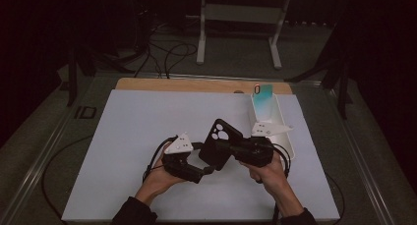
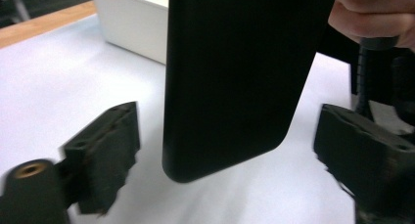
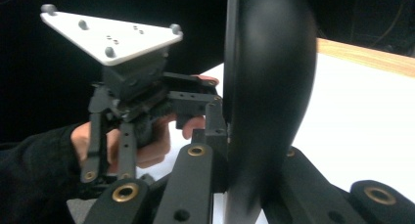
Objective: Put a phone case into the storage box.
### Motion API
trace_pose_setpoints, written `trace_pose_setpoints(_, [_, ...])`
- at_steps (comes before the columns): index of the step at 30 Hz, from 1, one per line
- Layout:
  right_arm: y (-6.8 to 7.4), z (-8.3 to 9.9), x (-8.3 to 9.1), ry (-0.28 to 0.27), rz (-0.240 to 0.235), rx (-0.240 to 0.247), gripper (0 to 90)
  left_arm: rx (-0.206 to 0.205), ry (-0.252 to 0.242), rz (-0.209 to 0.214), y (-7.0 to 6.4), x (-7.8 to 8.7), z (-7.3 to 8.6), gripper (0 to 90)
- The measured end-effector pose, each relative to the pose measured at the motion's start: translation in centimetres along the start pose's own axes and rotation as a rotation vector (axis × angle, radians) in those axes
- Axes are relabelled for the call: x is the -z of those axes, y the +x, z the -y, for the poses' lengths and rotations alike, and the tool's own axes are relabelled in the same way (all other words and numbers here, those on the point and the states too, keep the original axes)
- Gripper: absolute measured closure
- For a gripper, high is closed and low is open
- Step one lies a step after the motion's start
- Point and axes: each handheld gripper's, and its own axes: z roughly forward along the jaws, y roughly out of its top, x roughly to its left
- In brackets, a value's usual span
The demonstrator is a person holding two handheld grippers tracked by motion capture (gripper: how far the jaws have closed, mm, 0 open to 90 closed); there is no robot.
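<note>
High view: black phone case lifted over the white mat, tilted, camera cutouts facing up, between left gripper and right gripper.
Left gripper view: smooth matte back of the phone case with a rounded lower corner, hanging between widely spread jaws, touching neither; white bin behind; right hand at the upper right.
Right gripper view: phone case seen edge-on, thin and curved, pinched between the jaws near its lower end; left gripper beyond, grey three-cornered plate on top.
Materials: case dark and slightly glossy; mat flat, pale; wooden table edge at the far side.
Bin: white bin long and narrow, at the mat's right side, teal phone standing at its far end.
Open room: wide bare mat to the left and near side; bin near the right gripper.
</note>
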Motion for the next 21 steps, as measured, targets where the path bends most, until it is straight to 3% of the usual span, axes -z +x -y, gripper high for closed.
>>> trace_pose_setpoints(4, [0.23,-0.05,0.05,0.003,-0.049,0.015,86.0,0.004,-0.008,0.059,0.04,0.05,0.03,25.1])
trace_pose_setpoints(12, [0.44,-0.09,0.03,0.004,-0.113,0.051,85.9,0.002,-0.036,0.133,0.12,0.32,0.09,40.6])
trace_pose_setpoints(18, [0.06,-0.11,0.40,0.006,-0.104,0.069,85.3,-0.006,-0.036,0.171,0.10,0.46,0.49,56.8])
trace_pose_setpoints(20, [-0.01,-0.13,0.47,0.012,-0.098,0.089,81.0,-0.016,-0.025,0.166,0.02,0.40,0.62,62.4])
trace_pose_setpoints(21, [0.12,-0.15,0.46,0.021,-0.077,0.102,73.5,-0.022,-0.020,0.163,0.00,0.35,0.66,67.7])
